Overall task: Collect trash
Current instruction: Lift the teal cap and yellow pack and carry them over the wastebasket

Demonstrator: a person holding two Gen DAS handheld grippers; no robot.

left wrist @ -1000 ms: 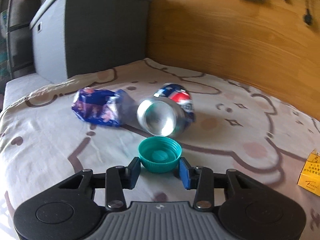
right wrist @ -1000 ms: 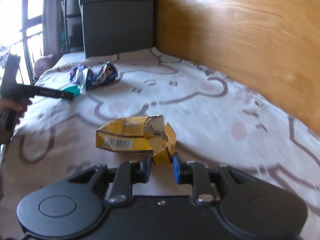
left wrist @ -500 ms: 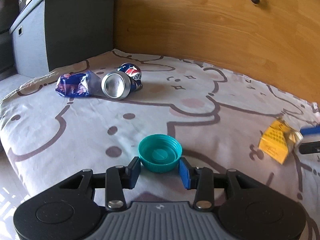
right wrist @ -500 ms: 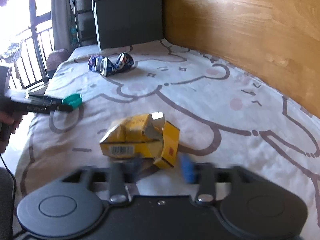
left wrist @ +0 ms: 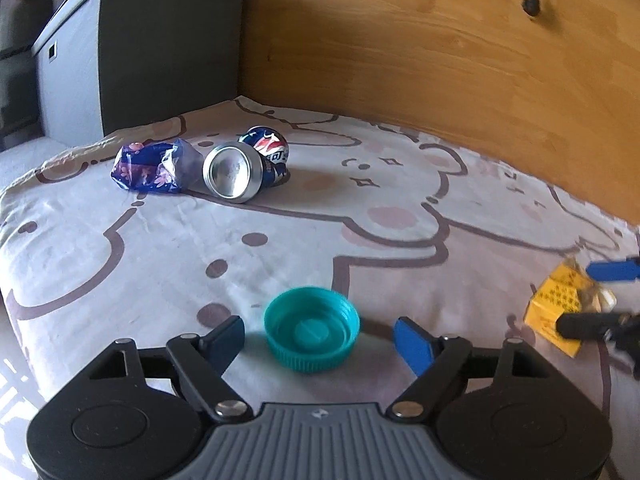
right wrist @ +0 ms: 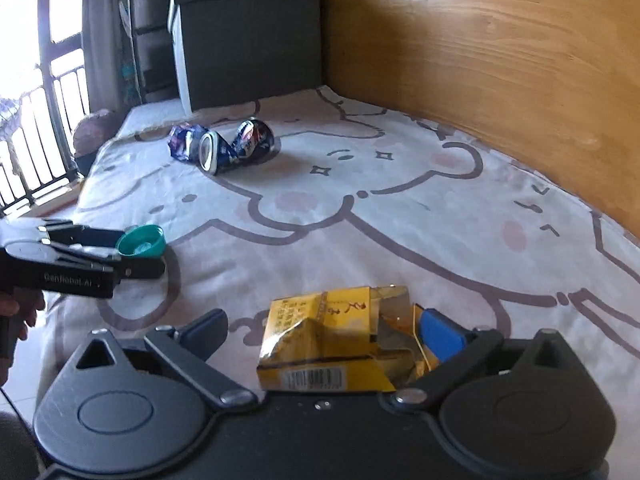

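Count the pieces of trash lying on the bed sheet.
4: a teal bottle cap between the left hand-held gripper's fingers, a crushed yellow carton at the right one, and a crushed can beside a blue wrapper. None seems hidden.

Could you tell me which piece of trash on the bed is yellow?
The crumpled yellow cardboard packet, between the open right gripper's jaws; the others are blue or teal.

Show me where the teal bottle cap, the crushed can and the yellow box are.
teal bottle cap (left wrist: pixel 312 334): left wrist view, inner floor of the cap.
crushed can (left wrist: pixel 232 170): left wrist view, silver round end.
yellow box (right wrist: pixel 316 320): right wrist view, crumpled top face.
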